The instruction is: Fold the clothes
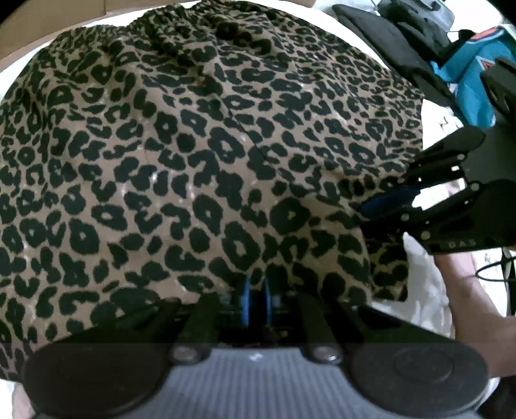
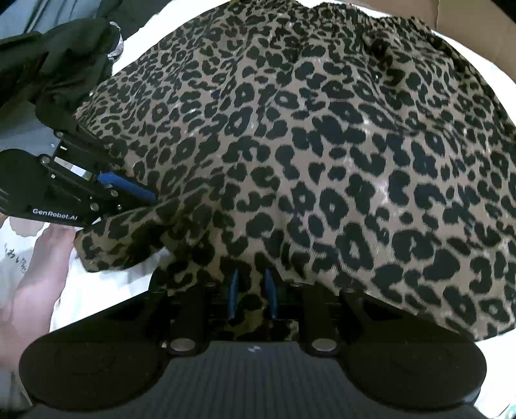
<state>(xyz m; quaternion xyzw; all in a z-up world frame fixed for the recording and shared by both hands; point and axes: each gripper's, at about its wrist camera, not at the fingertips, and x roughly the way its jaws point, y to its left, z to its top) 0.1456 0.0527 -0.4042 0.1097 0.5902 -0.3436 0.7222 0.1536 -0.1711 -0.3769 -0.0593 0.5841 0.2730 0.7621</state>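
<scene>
Left wrist view: the leopard-print garment fills nearly the whole picture, spread over a white surface that shows only as a thin strip at the far left corner and along the right edge. Open room lies on the right, past the garment's right hem, and is narrow there: a black cloth and a teal item crowd the far right corner. The left tool has its blue pads almost together, pinching the near hem. The right tool comes in from the right with the hem's corner between its blue pads. A bare forearm shows beneath it.

Right wrist view: the same garment spans the frame, its gathered waistband at the far edge beside brown cardboard. White surface shows at near left and far right. Dark clothes are piled far left. The right tool grips the near hem, cloth bunched between slightly parted pads. The left tool clamps the left corner. The fabric is tan with black spots, softly creased
</scene>
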